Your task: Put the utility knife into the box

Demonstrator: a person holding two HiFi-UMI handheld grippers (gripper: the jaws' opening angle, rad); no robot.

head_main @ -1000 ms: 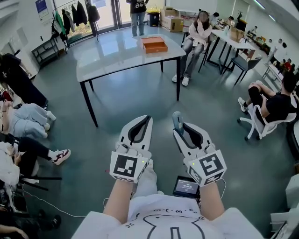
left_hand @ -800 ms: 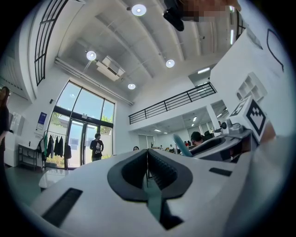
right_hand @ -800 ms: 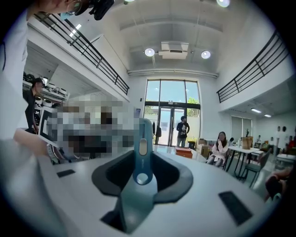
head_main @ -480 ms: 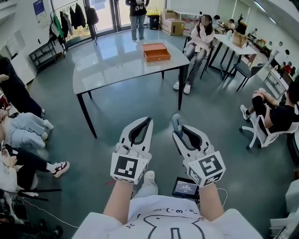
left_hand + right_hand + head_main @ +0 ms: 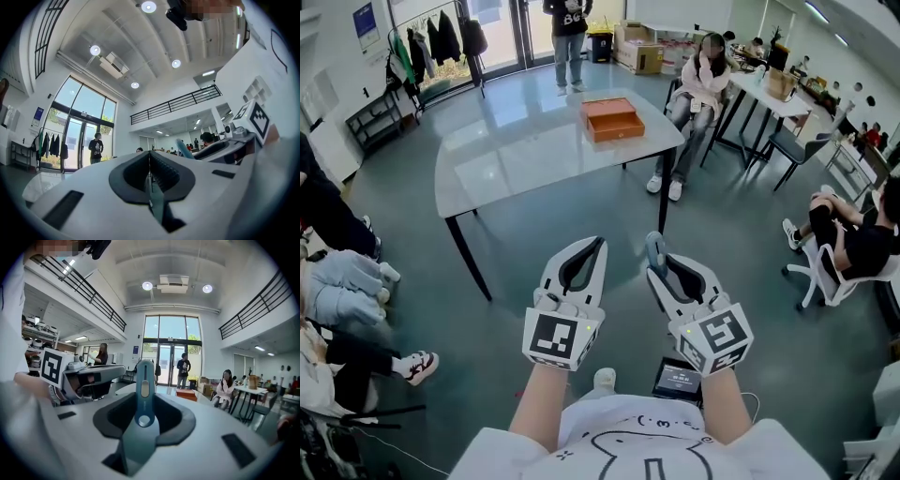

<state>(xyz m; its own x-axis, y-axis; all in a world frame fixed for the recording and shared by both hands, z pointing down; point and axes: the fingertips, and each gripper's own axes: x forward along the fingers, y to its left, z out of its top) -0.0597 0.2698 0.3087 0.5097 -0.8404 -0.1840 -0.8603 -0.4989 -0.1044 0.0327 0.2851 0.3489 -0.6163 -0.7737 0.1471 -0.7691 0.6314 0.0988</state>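
Note:
An orange box stands open on the far right part of a pale glass-topped table ahead of me. The blue utility knife sticks up out of my right gripper, which is shut on its handle. In the right gripper view the knife rises between the jaws, with the box small in the distance. My left gripper is held beside it at chest height, jaws together with nothing in them. Both grippers are well short of the table.
Several people sit or stand around the room: one on a chair by the table's right end, one on an office chair at right, others on the floor at left. Grey floor lies between me and the table.
The table and box have come closer and shifted slightly right in the head view. Both grippers keep the same pose, the knife still held in the right one.

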